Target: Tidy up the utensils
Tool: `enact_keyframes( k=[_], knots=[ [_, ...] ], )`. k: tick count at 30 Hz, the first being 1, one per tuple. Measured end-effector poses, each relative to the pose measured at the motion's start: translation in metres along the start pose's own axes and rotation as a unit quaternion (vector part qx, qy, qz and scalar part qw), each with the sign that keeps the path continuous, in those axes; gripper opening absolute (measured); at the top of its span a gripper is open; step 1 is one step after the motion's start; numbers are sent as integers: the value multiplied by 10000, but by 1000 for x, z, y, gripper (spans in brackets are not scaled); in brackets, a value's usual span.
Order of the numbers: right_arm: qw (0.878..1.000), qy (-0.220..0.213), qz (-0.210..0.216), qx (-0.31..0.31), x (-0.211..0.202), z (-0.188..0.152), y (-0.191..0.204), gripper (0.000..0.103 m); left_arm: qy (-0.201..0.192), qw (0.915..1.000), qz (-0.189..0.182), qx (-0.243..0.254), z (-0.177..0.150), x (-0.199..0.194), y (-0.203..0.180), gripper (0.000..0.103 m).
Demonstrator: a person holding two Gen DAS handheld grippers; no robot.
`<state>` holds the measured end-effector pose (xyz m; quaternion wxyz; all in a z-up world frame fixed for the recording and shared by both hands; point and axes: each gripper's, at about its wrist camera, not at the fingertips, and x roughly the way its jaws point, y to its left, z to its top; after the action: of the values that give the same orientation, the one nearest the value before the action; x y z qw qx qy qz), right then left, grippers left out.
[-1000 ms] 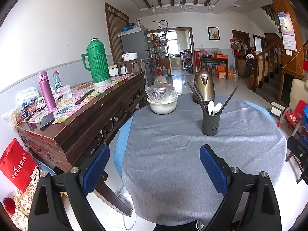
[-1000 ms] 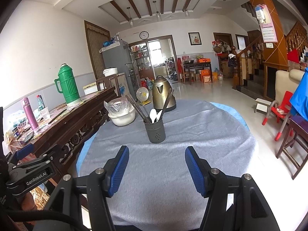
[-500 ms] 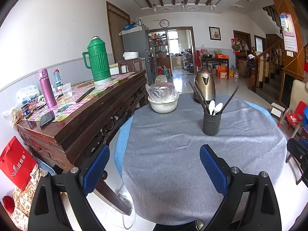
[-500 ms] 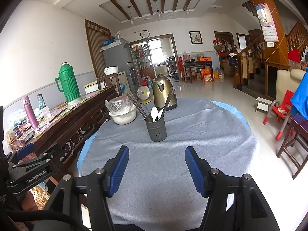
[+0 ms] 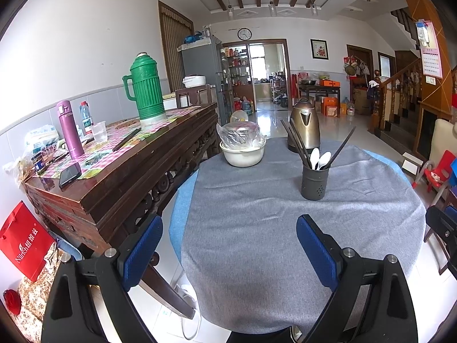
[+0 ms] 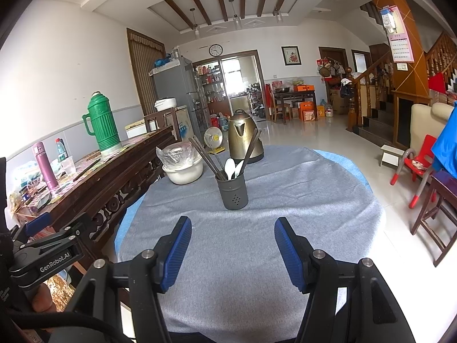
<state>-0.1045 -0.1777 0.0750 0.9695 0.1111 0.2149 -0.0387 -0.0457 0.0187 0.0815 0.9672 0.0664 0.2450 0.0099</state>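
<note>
A dark grey utensil holder point(image 5: 314, 183) stands upright on the round table's grey cloth point(image 5: 257, 228). It holds dark chopsticks point(image 5: 295, 140) and white spoons point(image 5: 320, 158). It also shows in the right wrist view point(image 6: 232, 191), with chopsticks point(image 6: 205, 155) and spoons point(image 6: 232, 167) in it. My left gripper point(image 5: 228, 245) is open and empty over the table's near left edge. My right gripper point(image 6: 232, 245) is open and empty, a short way in front of the holder. The left gripper's body shows at the left of the right wrist view point(image 6: 45, 257).
A bronze kettle point(image 5: 304, 125) and a white bowl with a bagged dish point(image 5: 242, 148) stand at the table's far side. A dark wooden sideboard point(image 5: 122, 165) at the left carries a green thermos point(image 5: 145, 91), a purple bottle point(image 5: 70, 131) and a phone point(image 5: 70, 174). Chairs point(image 6: 434, 200) stand at the right.
Both grippers have risen or drawn slightly closer to the table; the holder sits a little lower in each view. Both stay open and empty.
</note>
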Motion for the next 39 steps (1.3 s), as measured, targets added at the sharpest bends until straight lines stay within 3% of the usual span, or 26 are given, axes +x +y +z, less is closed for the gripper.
enact_keyframes(
  k=[39],
  knots=[
    [10000, 43, 42, -30, 1, -2, 2, 64, 23, 10000, 22, -43, -3, 1, 1, 95]
  ],
)
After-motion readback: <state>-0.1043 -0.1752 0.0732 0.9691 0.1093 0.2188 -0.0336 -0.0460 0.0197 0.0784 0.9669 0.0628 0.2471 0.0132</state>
